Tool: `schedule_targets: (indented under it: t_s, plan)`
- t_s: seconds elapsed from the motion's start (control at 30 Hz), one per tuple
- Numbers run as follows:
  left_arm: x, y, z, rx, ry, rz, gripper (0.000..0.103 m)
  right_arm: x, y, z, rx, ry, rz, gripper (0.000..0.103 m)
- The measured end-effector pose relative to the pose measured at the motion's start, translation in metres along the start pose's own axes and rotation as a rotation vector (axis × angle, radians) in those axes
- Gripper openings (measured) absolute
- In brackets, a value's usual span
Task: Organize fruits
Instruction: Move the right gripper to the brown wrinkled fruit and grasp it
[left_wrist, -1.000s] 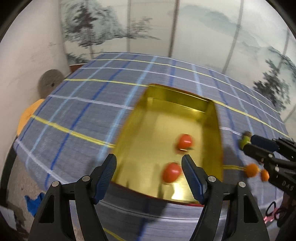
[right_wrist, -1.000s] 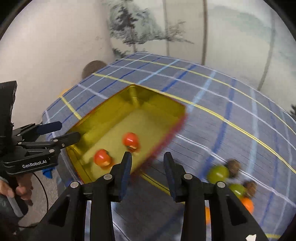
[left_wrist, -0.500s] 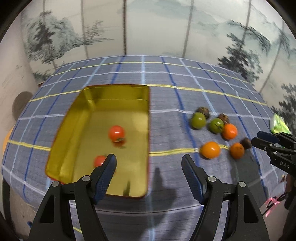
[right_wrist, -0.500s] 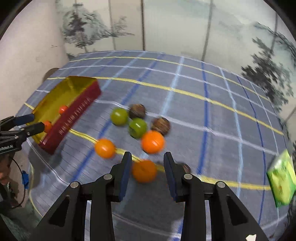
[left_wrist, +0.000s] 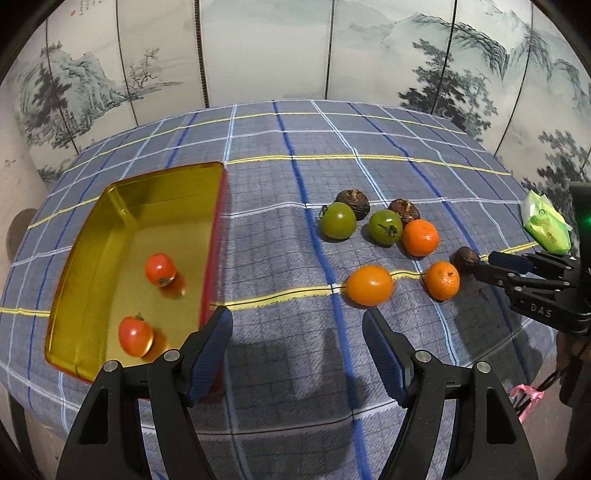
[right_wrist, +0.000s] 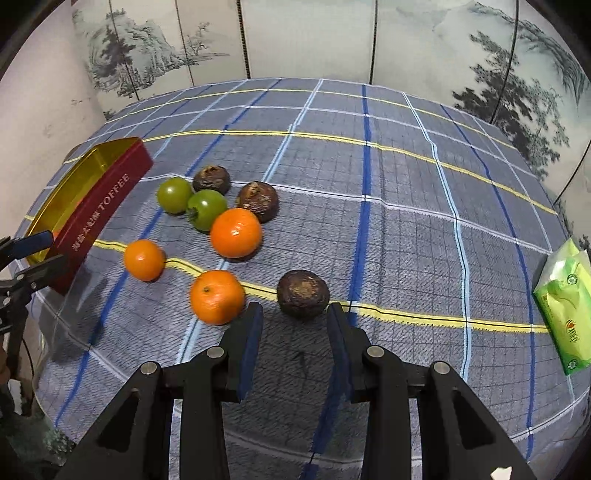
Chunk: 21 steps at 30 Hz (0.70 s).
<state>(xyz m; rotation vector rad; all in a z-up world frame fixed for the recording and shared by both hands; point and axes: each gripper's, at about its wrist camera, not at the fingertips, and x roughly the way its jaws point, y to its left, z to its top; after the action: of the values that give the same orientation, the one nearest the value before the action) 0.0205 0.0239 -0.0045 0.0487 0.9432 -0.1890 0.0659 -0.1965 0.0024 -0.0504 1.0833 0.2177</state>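
Note:
A gold tin (left_wrist: 92, 221) with red outer walls lies at the table's left and holds two red tomatoes (left_wrist: 160, 268) (left_wrist: 135, 336). To its right sit two green tomatoes (left_wrist: 337, 220), three oranges (left_wrist: 369, 285) and three dark brown fruits (left_wrist: 352, 201) on the checked cloth. My left gripper (left_wrist: 297, 317) hovers open and empty beside the tin's near right corner. My right gripper (right_wrist: 294, 310) hangs just in front of one dark brown fruit (right_wrist: 303, 293), an orange (right_wrist: 217, 296) at its left finger. Its jaws stand narrowly apart with nothing between them.
A green packet (right_wrist: 565, 306) lies at the table's right edge. The red tin wall (right_wrist: 99, 206) reads TOFFEE. A painted folding screen stands behind the table. Bare cloth stretches behind and to the right of the fruit. The near table edge runs just under both grippers.
Both grippers have swung right, away from over the tin to the loose fruit. The right one now sits lower and closer to the dark brown fruit. Neither jaw gap has changed.

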Motion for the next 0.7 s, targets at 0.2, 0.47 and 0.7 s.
schedule_targets:
  t_s: [0.2,0.47,0.7]
  plan:
    - [0.008,-0.006,0.003,0.007,0.014,-0.006,0.073,0.014,-0.007,-0.001,0.027,0.010,0.017,0.034]
    - [0.019,-0.012,0.006,0.011,0.030,-0.006,0.073,0.023,-0.005,0.001,0.015,0.003,0.022,0.035]
    - [0.029,-0.015,0.009,0.007,0.044,-0.014,0.073,0.028,-0.004,0.002,0.006,-0.010,0.015,0.033]
